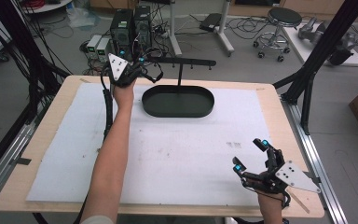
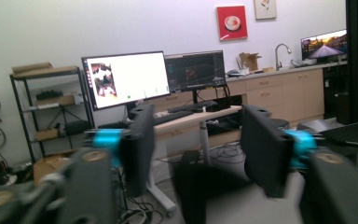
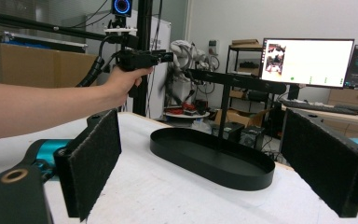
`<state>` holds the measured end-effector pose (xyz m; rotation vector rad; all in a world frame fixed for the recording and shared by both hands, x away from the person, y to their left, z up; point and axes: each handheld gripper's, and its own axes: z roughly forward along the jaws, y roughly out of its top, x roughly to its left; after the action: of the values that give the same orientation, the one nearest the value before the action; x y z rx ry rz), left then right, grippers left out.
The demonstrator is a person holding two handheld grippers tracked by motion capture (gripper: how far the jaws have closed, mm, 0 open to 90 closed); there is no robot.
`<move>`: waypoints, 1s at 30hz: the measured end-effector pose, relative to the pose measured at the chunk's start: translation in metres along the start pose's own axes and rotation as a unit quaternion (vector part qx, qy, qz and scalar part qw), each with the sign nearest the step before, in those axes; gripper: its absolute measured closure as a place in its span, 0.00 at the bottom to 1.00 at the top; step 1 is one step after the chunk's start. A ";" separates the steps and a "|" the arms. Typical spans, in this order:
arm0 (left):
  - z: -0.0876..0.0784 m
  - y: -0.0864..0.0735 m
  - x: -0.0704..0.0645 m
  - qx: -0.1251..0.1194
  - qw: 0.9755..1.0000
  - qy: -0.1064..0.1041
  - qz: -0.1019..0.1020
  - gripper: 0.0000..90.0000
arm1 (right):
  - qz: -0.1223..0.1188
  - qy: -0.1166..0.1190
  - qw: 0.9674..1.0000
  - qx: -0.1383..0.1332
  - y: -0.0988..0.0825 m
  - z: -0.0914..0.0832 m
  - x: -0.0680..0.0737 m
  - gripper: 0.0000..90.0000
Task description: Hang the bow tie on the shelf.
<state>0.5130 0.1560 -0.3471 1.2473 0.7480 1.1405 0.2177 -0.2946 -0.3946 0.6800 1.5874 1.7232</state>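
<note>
Nearest us, at the table's [image 1: 37, 154] front right corner, our right gripper [image 1: 251, 156] hovers low over the white mat [image 1: 177, 154], its jaws spread wide with nothing between them. Its pads [image 3: 93, 158] frame the black oval tray [image 1: 177, 101] farther on, which sits toward the far edge of the mat, a little left of centre. From that tray rises a thin post carrying a horizontal hanger bar [image 1: 182, 61] with small pegs.

Farther out, our left forearm stretches nearly straight across the mat, the hand raised beside the tray's left end. Our left gripper [image 1: 137, 65] is held up near the left tip of the bar, pointing away from us toward the room; its jaws stand partly open and empty.

We judge the work concerns this stand. To do it well, we should keep the left jaws level with the bar, approach squarely from its end, and avoid knocking the post, since the tray could slide. The right gripper may steady the tray's rim.
</note>
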 end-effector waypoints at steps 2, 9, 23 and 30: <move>-0.003 0.000 0.001 0.009 1.000 -0.009 -0.005 0.37 | 0.002 0.002 1.000 -0.001 0.000 0.000 0.000 0.13; -0.020 0.005 0.001 0.036 0.999 -0.031 -0.006 0.18 | 0.004 -0.003 1.000 0.000 0.000 -0.001 -0.002 0.13; -0.095 0.040 0.011 0.014 0.999 -0.040 -0.010 0.16 | 0.011 -0.014 1.000 -0.002 0.000 -0.004 -0.005 0.13; -0.149 0.048 0.019 0.001 0.999 -0.027 -0.018 0.16 | 0.018 -0.033 0.999 0.010 -0.004 -0.007 -0.012 0.13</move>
<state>0.3703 0.2203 -0.3292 1.2576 0.7288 1.0724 0.2204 -0.3087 -0.3990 0.7722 1.5568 1.6960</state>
